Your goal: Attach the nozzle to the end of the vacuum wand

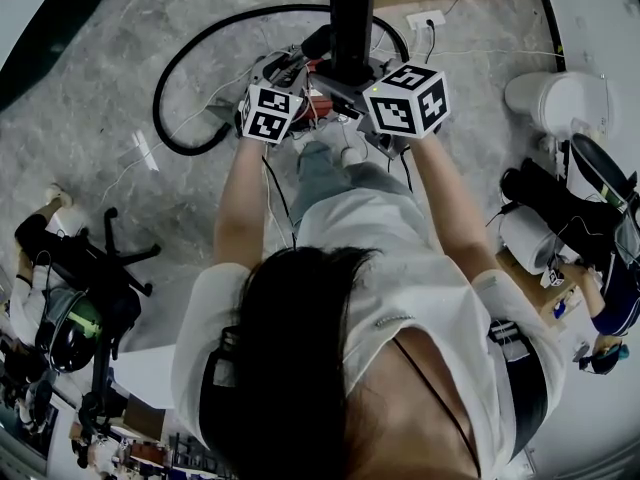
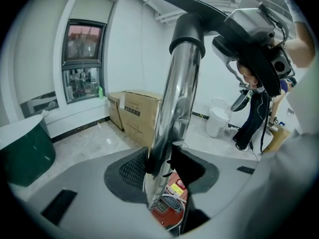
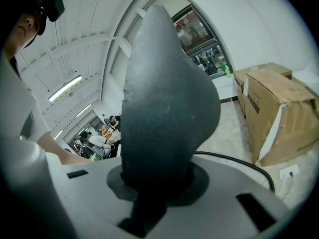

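- While the chrome metal wand [image 2: 175, 103] is clamped by the left gripper [image 2: 160, 169], the dark plastic nozzle [image 3: 164, 98] is clamped by the right gripper [image 3: 155, 183].
- A looped black hose [image 1: 158, 93] is seen on the floor beyond, seemingly untouched.

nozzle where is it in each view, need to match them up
Head view: nozzle, top centre, a dark upright column.
Left gripper view: nozzle, upper middle, its dark collar atop the chrome wand.
Right gripper view: nozzle, centre, gripped between the jaws.
Shared landmark: cardboard boxes, in both gripper views.
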Available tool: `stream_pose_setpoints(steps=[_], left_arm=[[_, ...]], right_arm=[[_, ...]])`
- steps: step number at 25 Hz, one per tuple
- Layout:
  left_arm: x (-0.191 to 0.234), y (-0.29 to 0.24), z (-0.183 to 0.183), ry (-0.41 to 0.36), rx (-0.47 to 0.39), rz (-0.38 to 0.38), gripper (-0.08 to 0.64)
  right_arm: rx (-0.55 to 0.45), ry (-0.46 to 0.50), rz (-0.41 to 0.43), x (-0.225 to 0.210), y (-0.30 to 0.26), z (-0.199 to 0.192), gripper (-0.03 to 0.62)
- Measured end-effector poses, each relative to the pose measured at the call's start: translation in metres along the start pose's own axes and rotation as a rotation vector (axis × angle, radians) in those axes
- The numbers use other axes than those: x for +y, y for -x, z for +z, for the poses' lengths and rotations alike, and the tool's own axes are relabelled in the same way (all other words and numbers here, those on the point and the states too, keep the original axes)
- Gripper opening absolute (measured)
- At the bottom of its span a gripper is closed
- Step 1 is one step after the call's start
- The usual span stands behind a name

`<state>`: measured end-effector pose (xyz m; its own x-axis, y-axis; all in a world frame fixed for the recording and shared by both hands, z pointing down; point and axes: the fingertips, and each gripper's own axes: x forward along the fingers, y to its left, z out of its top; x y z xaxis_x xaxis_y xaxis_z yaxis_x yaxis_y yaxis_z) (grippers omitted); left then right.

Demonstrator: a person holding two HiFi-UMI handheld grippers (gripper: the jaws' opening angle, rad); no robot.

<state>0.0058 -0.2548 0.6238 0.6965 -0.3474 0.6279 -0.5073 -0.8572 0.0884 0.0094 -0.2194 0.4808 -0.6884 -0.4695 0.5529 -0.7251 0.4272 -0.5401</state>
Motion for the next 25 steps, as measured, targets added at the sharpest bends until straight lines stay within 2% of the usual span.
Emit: stream_pose_setpoints(steps=[12,25], left_arm=[[0.0002,-0.0019,0.0012,-0.005,-0.005,0.010,0.165],[0.0000,-0.0014,-0.0012,0.003,-0.016,-0.009,0.167]], right_arm=[[-0.055,-0.111,-0.077,-0.0017,-0.0031,0.0033,0.083],[-0.087,-0.084,-0.060,-0.0011,-0.0010,0.0023,0.087]])
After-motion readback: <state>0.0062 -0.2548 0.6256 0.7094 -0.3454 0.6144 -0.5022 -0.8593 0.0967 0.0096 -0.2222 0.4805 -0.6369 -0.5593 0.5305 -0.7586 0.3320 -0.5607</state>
